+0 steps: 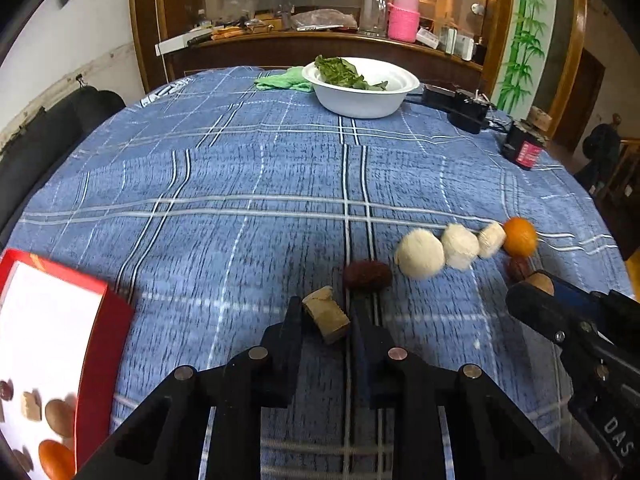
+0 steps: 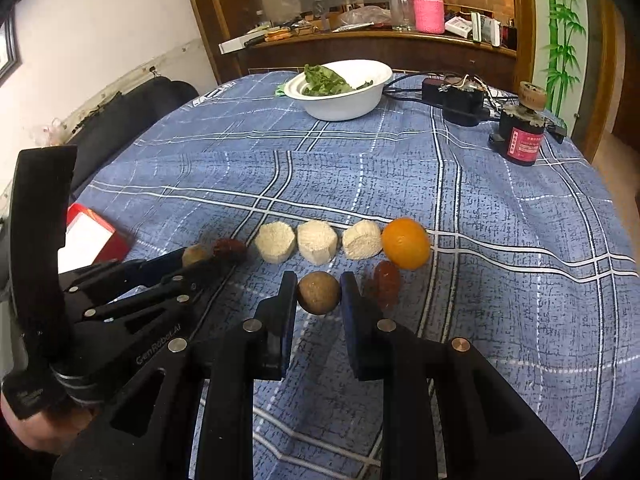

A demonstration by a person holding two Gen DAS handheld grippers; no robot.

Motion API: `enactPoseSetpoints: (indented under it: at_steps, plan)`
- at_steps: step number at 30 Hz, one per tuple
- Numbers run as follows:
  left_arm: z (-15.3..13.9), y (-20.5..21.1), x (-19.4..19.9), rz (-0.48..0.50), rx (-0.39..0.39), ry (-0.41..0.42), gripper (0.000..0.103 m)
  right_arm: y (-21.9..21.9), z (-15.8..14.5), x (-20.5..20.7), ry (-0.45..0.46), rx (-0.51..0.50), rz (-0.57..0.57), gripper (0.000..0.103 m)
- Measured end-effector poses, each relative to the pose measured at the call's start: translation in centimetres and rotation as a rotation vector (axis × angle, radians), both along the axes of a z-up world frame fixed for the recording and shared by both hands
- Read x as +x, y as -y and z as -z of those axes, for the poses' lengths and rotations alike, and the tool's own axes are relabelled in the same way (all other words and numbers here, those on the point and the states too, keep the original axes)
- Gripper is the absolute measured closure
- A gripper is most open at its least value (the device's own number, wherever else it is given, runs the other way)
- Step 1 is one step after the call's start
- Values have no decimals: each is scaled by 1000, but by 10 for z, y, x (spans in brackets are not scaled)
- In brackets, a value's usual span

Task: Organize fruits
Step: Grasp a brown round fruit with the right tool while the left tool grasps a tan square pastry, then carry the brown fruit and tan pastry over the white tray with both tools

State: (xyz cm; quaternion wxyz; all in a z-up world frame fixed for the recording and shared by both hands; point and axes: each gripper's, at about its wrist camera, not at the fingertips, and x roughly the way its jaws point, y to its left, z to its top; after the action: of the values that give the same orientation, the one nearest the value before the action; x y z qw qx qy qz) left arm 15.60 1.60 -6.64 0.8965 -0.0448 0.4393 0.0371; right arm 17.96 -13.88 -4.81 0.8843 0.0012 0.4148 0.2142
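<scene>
Left wrist view: left gripper (image 1: pixel 326 312) clamped on a tan chunk (image 1: pixel 326 314), held just above the blue checked bench (image 1: pixel 240 168). A dark red date (image 1: pixel 367 275) lies just ahead of it. Right of that, a row of three pale peeled pieces (image 1: pixel 420 254) ends at an orange (image 1: pixel 519 236). Red box (image 1: pixel 60 360) at lower left, with an orange, brown round fruit and a tan chunk inside. White bowl (image 1: pixel 360 88) with greens at the far edge.

Right wrist view: right gripper (image 2: pixel 319 294) closed on a brown round fruit (image 2: pixel 319 293), fingers touching both sides. Second date (image 2: pixel 386 283) just right of it, orange (image 2: pixel 406 243) behind. Left gripper (image 2: pixel 200 258) enters from the left holding the tan chunk (image 2: pixel 195 255), beside the first date (image 2: pixel 230 249).
</scene>
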Motion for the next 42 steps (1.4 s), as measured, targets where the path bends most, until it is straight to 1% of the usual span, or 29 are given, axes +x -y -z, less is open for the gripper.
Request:
enactPoseSetpoints:
  at_steps: [7,12,14,17,20,25,28,42]
  plan:
    - [-19,-1,-56,77,-117,72,81,4,-13,-34,32,-9,-10,83]
    - [-35,3,-98,130,-162,133,81,8,-18,-70,49,-8,-12,83]
    - [-40,4,-114,144,-160,152,81,8,-19,-84,56,-7,-12,83]
    - [-42,5,-127,146,-139,148,81,9,-20,-104,63,0,-5,83]
    - [-41,5,-139,145,-114,142,81,7,-19,-115,59,2,-5,83]
    - [-38,0,-150,114,-61,126,81,-2,-17,-128,50,-3,-14,83]
    - [-35,-5,-156,99,-50,121,81,-9,-18,-134,49,-3,-24,83]
    - [-38,-30,-172,29,-62,131,81,-44,-20,-150,51,-22,-94,83]
